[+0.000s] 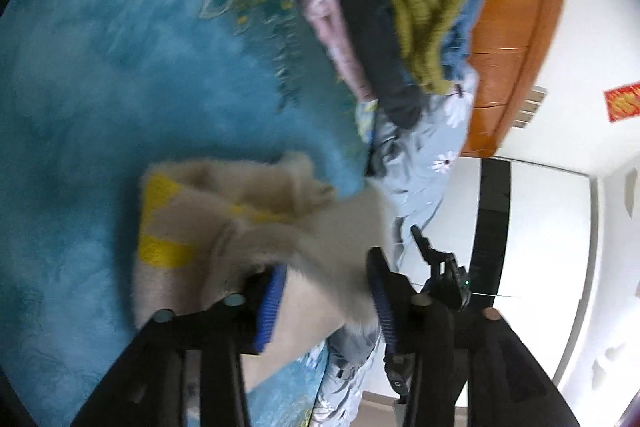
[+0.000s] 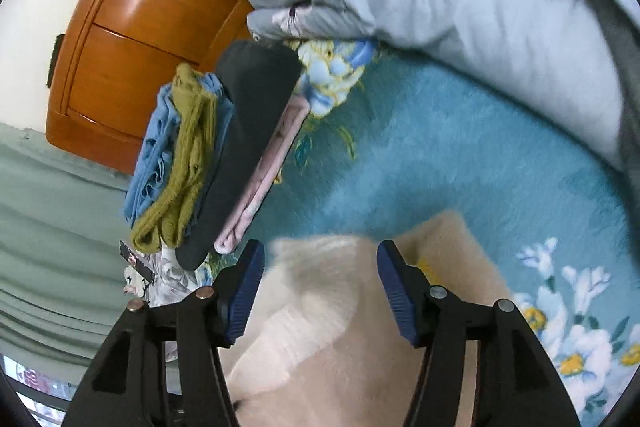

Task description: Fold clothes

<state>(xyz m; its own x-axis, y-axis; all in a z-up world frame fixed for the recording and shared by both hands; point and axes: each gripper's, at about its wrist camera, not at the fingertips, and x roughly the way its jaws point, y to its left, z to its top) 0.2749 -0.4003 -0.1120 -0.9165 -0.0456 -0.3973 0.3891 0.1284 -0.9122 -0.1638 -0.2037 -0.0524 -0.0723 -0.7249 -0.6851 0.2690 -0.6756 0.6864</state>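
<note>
Cream sweater (image 2: 340,307) lies bunched on the teal blanket (image 2: 440,147), near the stack of folded clothes (image 2: 208,155). Left gripper (image 1: 324,291) and right gripper (image 2: 320,279): jaws wide apart, straddling the sweater, neither pinching it.

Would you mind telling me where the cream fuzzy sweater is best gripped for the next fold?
Grip the cream fuzzy sweater at its near edge, which already lies between the open right tongs, coming in low over the teal blanket. The garment looks bunched, so a thin outer edge probably pinches more cleanly than the thick middle.
</note>
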